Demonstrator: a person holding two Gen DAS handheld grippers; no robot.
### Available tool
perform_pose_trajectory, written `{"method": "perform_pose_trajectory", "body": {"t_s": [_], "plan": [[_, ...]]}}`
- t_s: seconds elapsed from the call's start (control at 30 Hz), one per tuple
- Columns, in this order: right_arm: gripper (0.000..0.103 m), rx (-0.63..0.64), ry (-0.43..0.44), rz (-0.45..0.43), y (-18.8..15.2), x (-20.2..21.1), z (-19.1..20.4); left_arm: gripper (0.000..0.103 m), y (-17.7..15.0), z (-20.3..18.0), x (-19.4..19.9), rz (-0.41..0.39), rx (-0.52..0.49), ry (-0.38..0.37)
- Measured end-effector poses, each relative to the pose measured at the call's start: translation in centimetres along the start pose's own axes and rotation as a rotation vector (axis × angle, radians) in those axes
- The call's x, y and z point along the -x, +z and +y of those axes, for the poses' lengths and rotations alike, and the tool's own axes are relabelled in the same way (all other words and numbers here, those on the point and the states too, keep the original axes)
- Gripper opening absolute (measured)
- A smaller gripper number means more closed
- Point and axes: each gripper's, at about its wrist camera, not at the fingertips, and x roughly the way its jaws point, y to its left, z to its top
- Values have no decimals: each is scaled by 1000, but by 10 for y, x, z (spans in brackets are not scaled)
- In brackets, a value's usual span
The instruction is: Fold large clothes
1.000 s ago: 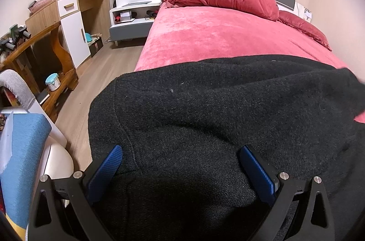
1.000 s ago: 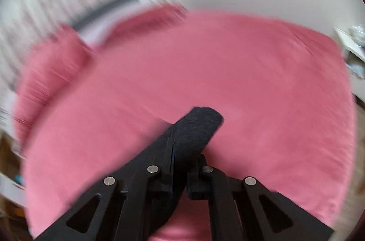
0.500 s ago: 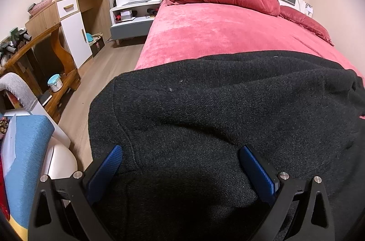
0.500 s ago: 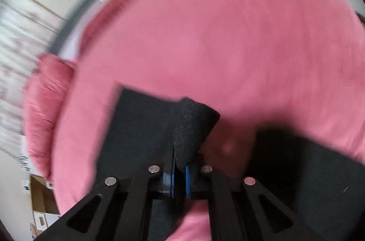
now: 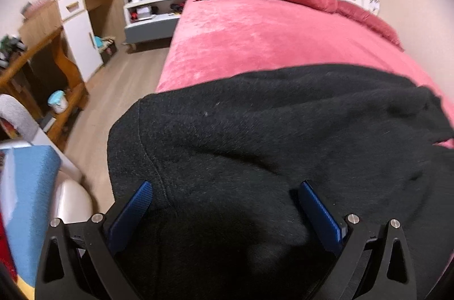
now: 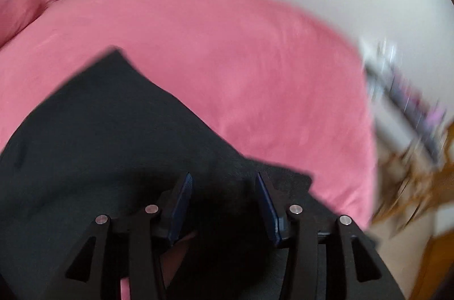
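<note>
On the pink bed (image 5: 255, 44): black garment (image 5: 283, 129) | left claw (image 5: 224, 203) wide | right claw (image 6: 224, 186) opening over garment

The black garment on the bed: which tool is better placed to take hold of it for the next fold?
Probably the left. The left tool is wide open with a raised bunch of the black garment between its blue pads, near the bed's edge. The right tool is only now opening over flat cloth.
</note>
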Motion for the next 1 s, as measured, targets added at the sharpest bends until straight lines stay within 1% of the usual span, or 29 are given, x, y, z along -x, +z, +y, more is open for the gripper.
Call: {"method": "perform_pose_trajectory", "body": {"t_s": [0.03, 0.07, 0.1, 0.17, 0.23, 0.27, 0.3, 0.33, 0.4, 0.43, 0.47, 0.5, 0.53, 0.57, 0.6, 0.67, 0.7, 0.73, 0.77, 0.8, 0.83, 0.87, 0.9, 0.93, 1.0], "plan": [[47, 45, 5, -92, -5, 27, 15, 103, 4, 3, 7, -10, 16, -34], [47, 72, 42, -134, -6, 42, 29, 103, 9, 8, 14, -31, 34, -60], [47, 110, 109, -169, -11, 59, 44, 103, 14, 13, 21, -50, 45, -69], [47, 184, 301, -210, -29, 93, 74, 103, 29, 29, 34, -99, 78, -52], [47, 250, 472, -205, -50, 115, 107, 103, 43, 49, 43, -156, 111, -30], [47, 275, 531, -179, -62, 121, 124, 103, 51, 61, 45, -176, 115, -17], [47, 271, 571, -136, -73, 122, 136, 103, 56, 68, 44, -180, 112, -4], [47, 253, 598, -98, -84, 121, 138, 103, 64, 78, 40, -168, 104, 24], [47, 205, 629, -12, -105, 110, 152, 101, 75, 98, 24, -112, 107, 62], [47, 192, 618, 12, -114, 105, 158, 100, 78, 105, 17, -82, 118, 55], [47, 181, 597, 2, -116, 101, 161, 96, 80, 111, 7, -44, 131, 35], [47, 176, 580, -35, -122, 104, 159, 93, 81, 116, -3, -1, 142, 8], [47, 192, 552, -69, -126, 108, 162, 92, 83, 119, -13, 43, 147, -19], [47, 222, 528, -74, -127, 111, 166, 91, 84, 122, -25, 81, 151, -34], [47, 247, 517, -72, -125, 115, 168, 91, 85, 123, -32, 98, 153, -32], [47, 262, 545, -73, -123, 129, 158, 90, 87, 121, -42, 120, 153, -53], [47, 262, 576, -88, -113, 138, 155, 88, 89, 120, -48, 140, 163, -71], [47, 270, 600, -99, -106, 144, 151, 83, 90, 119, -54, 165, 183, -104], [47, 286, 634, -105, -95, 151, 159, 67, 91, 118, -59, 196, 203, -163], [47, 307, 678, -97, -85, 157, 166, 57, 93, 117, -63, 217, 213, -194], [49, 343, 746, -50, -72, 160, 181, 54, 93, 115, -67, 247, 222, -223], [51, 379, 777, 0, -67, 163, 194, 54, 94, 112, -67, 260, 216, -234], [51, 416, 785, 39, -70, 171, 206, 54, 94, 109, -65, 261, 199, -236], [51, 468, 781, 86, -66, 168, 228, 54, 94, 104, -64, 267, 166, -225], [51, 517, 769, 144, -67, 160, 253, 55, 94, 99, -63, 291, 140, -221]]}}
